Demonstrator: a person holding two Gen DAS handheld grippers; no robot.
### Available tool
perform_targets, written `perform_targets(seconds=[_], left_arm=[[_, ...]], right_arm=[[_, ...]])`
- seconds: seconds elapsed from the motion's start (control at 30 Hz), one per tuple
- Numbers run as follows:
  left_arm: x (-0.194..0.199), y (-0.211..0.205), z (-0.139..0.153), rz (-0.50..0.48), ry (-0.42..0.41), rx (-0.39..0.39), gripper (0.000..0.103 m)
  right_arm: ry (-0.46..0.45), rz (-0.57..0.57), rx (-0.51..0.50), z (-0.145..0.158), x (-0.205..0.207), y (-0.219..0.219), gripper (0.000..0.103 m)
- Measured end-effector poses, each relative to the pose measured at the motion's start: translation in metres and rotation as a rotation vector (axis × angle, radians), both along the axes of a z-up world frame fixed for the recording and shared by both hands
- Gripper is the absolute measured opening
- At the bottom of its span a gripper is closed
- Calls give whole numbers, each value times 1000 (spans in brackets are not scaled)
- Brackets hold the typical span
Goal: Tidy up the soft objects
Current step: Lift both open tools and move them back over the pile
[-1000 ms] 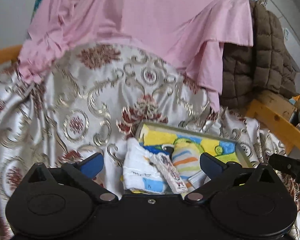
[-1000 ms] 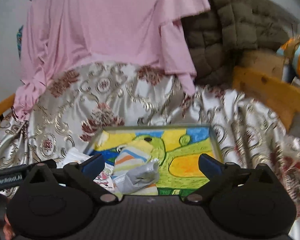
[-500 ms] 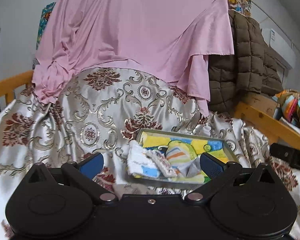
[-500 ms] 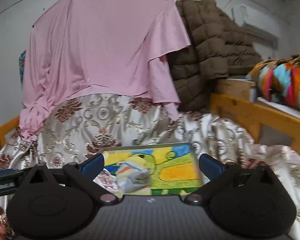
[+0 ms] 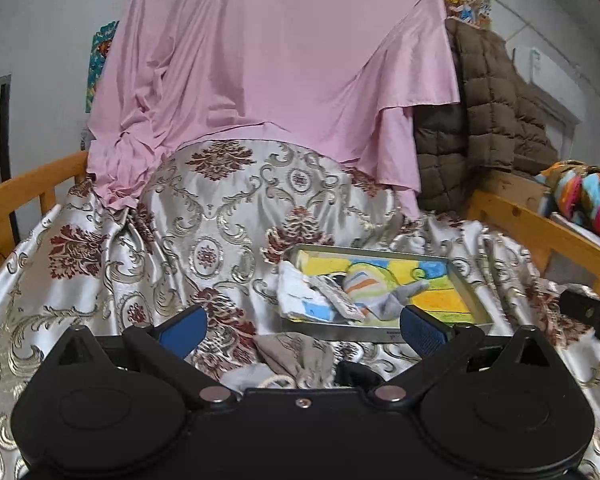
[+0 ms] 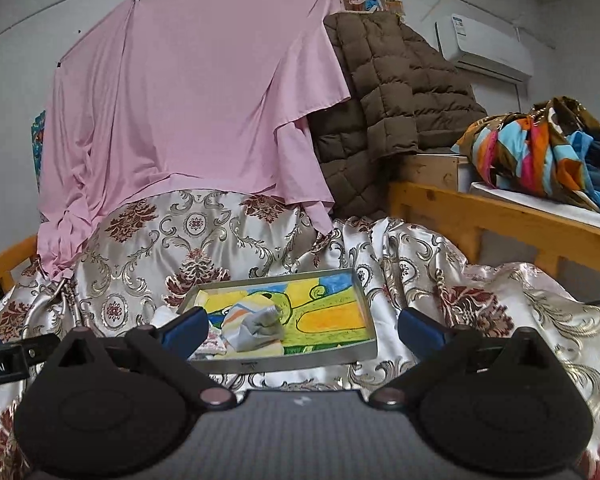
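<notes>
A shallow metal tray [image 5: 466, 290] [image 6: 364, 308] with a bright painted bottom rests on the patterned satin bedspread [image 5: 204, 240]. At its left end lie a white-and-blue folded cloth [image 5: 300, 300] and a striped sock [image 5: 364, 284] [image 6: 252, 320] with a grey toe. A beige drawstring pouch [image 5: 300, 356] lies on the spread just in front of the tray, low between my left fingers. My left gripper [image 5: 304, 326] is open and holds nothing. My right gripper [image 6: 302, 330] is open too, held back from the tray.
A pink sheet [image 6: 188, 112] hangs behind the bed, with a brown quilted jacket [image 6: 388, 100] to its right. Wooden bed rails [image 6: 500, 216] run along the right and far left. Colourful fabric [image 6: 540, 148] is piled on the neighbouring bed.
Both grippers have pulled back and up from the tray, so it looks smaller and farther. The beige pouch has come into the left wrist view. Both grippers stayed open.
</notes>
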State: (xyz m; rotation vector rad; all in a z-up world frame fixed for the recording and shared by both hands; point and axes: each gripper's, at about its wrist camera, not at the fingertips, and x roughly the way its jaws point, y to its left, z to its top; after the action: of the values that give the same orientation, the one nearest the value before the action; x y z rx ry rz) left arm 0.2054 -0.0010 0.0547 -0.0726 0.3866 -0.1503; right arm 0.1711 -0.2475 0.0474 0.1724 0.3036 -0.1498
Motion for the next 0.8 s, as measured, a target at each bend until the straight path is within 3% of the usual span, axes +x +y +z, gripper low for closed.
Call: perform_targets(seconds=[0.4, 0.8], left_arm=[[-47, 12, -11, 2, 7, 5, 102], [-73, 9, -19, -11, 24, 27, 102]], right_arm=[[-34, -28, -87, -27, -60, 27, 103], [-27, -33, -146, -40, -89, 38, 103]])
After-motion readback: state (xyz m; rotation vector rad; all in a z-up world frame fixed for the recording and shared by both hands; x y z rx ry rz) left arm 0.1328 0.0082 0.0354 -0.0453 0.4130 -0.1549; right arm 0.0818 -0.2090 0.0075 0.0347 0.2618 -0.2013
